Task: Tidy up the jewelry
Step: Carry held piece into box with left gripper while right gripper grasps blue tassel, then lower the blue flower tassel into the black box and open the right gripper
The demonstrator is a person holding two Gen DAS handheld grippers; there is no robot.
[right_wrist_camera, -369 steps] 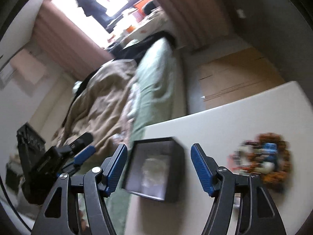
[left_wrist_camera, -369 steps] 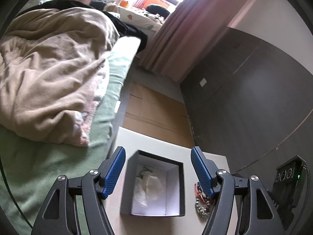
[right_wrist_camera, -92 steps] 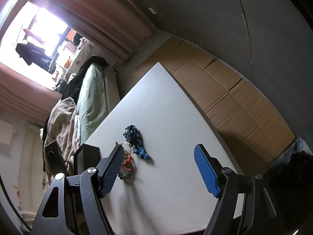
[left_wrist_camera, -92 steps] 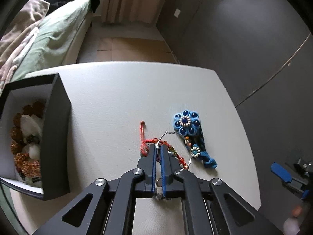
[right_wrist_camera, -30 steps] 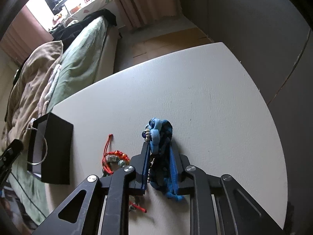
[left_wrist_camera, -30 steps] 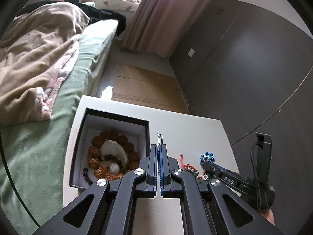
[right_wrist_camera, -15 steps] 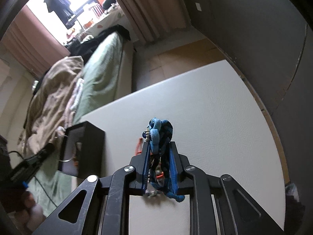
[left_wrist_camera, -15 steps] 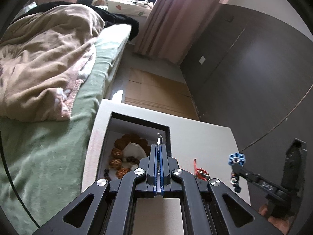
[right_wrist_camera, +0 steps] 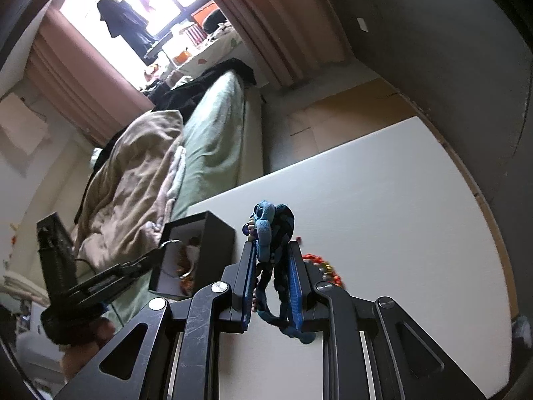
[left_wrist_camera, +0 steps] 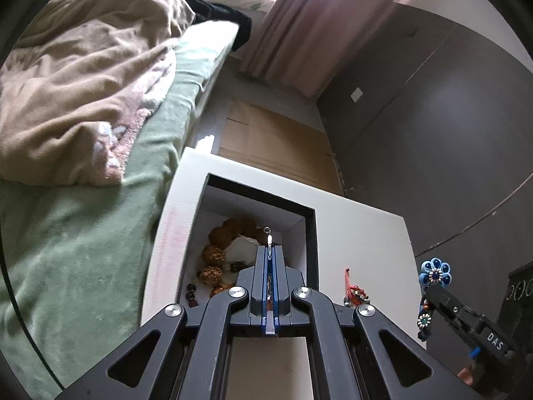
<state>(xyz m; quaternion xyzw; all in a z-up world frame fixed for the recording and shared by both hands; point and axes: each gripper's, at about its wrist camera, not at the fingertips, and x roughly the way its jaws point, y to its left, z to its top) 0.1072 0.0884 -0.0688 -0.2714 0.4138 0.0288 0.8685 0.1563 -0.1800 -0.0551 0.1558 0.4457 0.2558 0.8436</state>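
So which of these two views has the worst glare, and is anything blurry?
Right wrist view: the window is blown out white. Left wrist view: evenly lit, only a faint sheen on the dark wall. Both bend straight edges, fisheye style; the black box interior looks slightly soft.

The left gripper (left_wrist_camera: 269, 250) covers the near part of the black box (left_wrist_camera: 311, 250), so the brown bead bracelet (left_wrist_camera: 213, 253) inside shows only at its 9 to 12 o'clock arc. The thin silver piece (left_wrist_camera: 268, 238) pinched between its pads is too small to identify. In the right wrist view, the right gripper (right_wrist_camera: 271, 266) hides the middle of the blue flower bracelet (right_wrist_camera: 271, 223) and part of the red beaded string (right_wrist_camera: 324, 266) at its 3 o'clock. The box contents (right_wrist_camera: 186, 256) there are blurred. The white table (right_wrist_camera: 399, 233) is cut off at the 5 o'clock edge.
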